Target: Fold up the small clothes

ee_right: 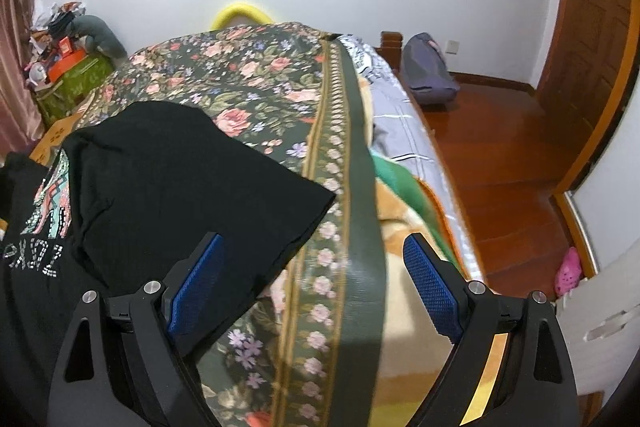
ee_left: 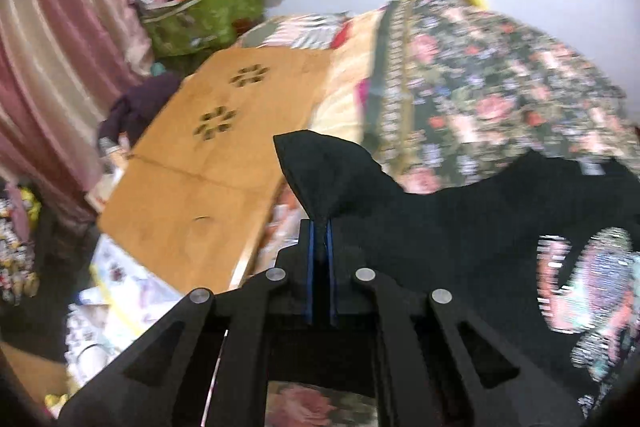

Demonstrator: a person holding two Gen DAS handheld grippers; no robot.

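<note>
Sleeve corner of the black T-shirt [ee_left: 460, 227] sits pinched in my left gripper [ee_left: 320, 227], lifted off the floral bedspread [ee_right: 240, 75] — my right gripper [ee_right: 312, 263] gapes empty, the shirt's folded side lying just to its left.

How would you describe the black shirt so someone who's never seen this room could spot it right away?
Start at the bed, covered by a dark floral blanket. Spread on the blanket's near end lies the black T-shirt, one side already folded over. It is the only plain black cloth there, with a sparkly multicoloured print on the front, and the left gripper pinches one corner of it.
</note>
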